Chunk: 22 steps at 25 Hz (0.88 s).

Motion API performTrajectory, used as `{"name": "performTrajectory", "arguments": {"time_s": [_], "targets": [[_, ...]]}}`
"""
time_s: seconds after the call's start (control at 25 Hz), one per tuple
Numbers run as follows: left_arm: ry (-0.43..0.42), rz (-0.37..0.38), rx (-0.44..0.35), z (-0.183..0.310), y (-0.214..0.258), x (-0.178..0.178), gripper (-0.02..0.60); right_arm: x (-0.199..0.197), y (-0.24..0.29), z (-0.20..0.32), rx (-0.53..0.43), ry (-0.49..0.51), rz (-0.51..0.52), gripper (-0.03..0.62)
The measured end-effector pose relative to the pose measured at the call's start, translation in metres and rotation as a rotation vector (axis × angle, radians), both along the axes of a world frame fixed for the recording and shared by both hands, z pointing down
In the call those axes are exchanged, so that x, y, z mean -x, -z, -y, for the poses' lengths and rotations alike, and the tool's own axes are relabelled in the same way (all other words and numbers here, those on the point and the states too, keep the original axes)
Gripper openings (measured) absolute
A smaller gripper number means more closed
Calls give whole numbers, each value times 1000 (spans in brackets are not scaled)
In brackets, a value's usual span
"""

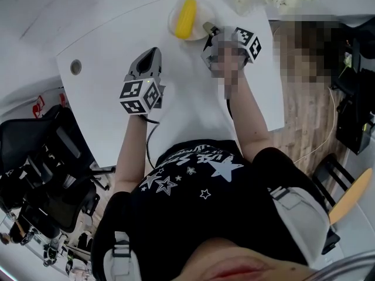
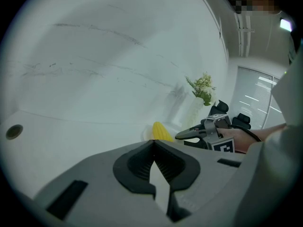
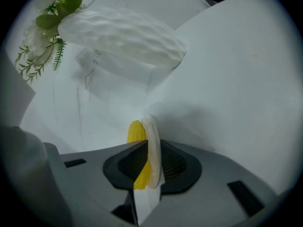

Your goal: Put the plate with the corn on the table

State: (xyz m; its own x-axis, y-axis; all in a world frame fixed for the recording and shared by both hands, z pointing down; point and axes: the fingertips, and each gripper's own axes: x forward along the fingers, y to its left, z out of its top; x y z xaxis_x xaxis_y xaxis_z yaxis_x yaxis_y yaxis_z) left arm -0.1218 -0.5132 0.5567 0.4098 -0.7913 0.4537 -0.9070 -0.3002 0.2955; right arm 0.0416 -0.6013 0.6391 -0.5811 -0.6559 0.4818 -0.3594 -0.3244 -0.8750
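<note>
Plate [image 1: 174, 23] with corn [image 1: 187, 17] lies at the table's [image 1: 193, 110] far edge, cob pointing away from us | our right gripper [image 1: 208, 31] pinches its near-right rim, jaws narrow | our left gripper [image 1: 153, 52] closed, empty, farther back | we judge release falls to the right.

Yellow corn [image 1: 186, 17], seemingly cream plate [image 1: 203, 13], white table [image 1: 117, 51]

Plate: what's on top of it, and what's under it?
One yellow corn cob lies on the plate, whose rim sits between the right gripper's jaws. Under it is the white table; the part beneath the plate is covered.
</note>
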Motion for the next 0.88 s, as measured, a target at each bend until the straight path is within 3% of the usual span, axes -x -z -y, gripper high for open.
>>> {"name": "performTrajectory", "arguments": {"time_s": [0.12,0.32,0.64,0.88], "targets": [[-1,-9,3,-4,2,-2,8,3,5,2,-16,5,-12,134],[1,-14,1,-15,8,-1,8,3,14,2,-52,38,-131,210],[25,-28,-25,-26,16,7,8,0,16,-5,-48,58,-348,258],[47,-49,-54,-52,29,19,8,-7,32,-29,-78,37,-380,258]]}}
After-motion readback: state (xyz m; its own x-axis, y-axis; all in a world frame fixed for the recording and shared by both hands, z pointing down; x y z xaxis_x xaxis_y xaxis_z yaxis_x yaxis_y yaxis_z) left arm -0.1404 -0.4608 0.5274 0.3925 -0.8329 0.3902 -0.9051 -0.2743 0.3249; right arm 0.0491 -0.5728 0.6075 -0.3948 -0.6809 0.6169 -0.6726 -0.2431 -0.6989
